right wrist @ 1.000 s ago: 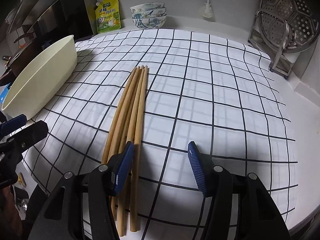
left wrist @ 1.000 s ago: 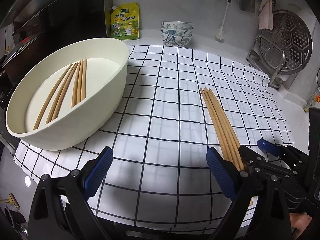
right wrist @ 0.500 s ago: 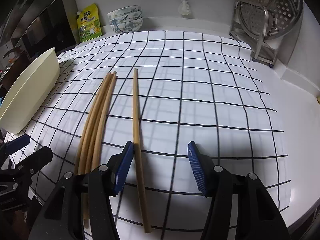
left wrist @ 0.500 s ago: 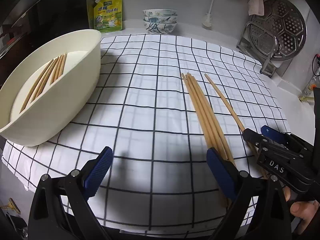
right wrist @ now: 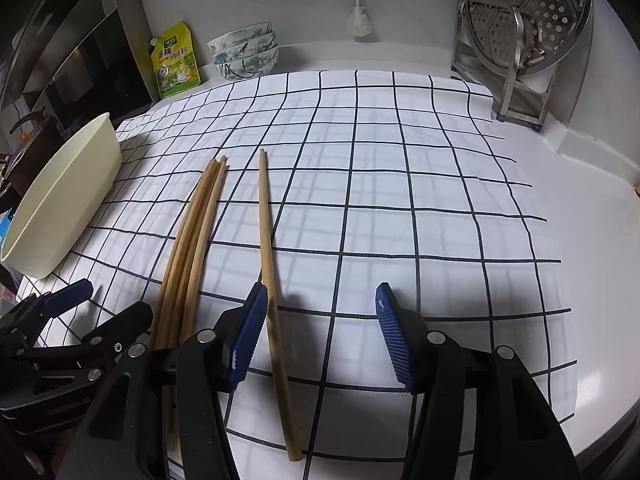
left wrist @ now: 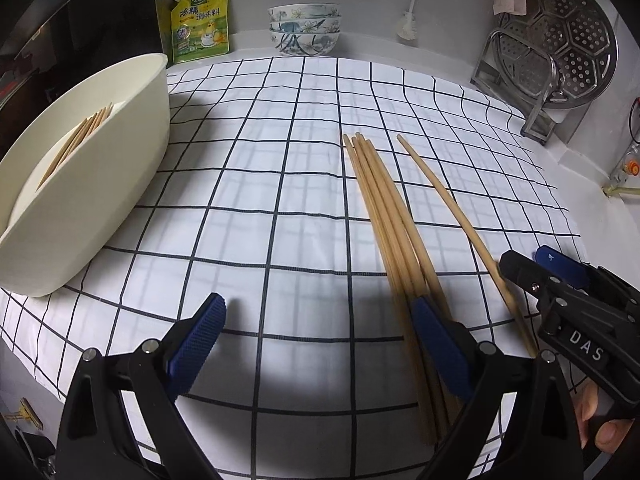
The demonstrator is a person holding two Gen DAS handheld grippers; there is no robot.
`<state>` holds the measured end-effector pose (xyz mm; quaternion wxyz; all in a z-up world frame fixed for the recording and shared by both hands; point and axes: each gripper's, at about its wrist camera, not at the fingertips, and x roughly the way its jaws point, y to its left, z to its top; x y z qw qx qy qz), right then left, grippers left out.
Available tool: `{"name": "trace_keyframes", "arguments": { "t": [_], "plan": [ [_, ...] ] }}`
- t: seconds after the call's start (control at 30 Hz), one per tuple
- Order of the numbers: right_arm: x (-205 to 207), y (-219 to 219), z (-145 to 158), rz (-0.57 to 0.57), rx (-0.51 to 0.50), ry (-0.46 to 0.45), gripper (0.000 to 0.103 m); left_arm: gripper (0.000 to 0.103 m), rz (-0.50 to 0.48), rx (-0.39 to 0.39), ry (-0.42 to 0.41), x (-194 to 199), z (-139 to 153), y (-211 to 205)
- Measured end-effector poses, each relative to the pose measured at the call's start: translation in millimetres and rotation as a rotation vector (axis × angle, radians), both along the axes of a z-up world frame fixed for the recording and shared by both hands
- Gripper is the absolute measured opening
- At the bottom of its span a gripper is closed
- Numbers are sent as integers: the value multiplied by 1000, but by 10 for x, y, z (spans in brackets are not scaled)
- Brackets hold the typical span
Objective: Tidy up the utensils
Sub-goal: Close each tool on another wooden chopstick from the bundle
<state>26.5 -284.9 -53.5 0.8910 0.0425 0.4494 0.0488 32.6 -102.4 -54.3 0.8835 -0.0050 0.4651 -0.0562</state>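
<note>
A single chopstick [right wrist: 269, 264] lay on the checked cloth [right wrist: 400, 200], apart from the bundle of chopsticks [right wrist: 192, 248] at its nine o'clock. The right gripper [right wrist: 320, 328] stood with fingers spread, the single stick just inside its left finger, ungrasped. The left gripper [left wrist: 316, 344] was likewise released, empty. More chopsticks [left wrist: 76, 140] rested in the cream tub [left wrist: 120, 168] at ten o'clock.
</note>
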Motion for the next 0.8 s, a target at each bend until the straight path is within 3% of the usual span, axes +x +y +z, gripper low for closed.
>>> {"name": "trace_keyframes", "arguments": {
  "t": [0.8],
  "plan": [
    [1, 97, -24, 43, -29, 8, 54, 93, 64, 87, 18, 78, -68, 97]
  ]
}}
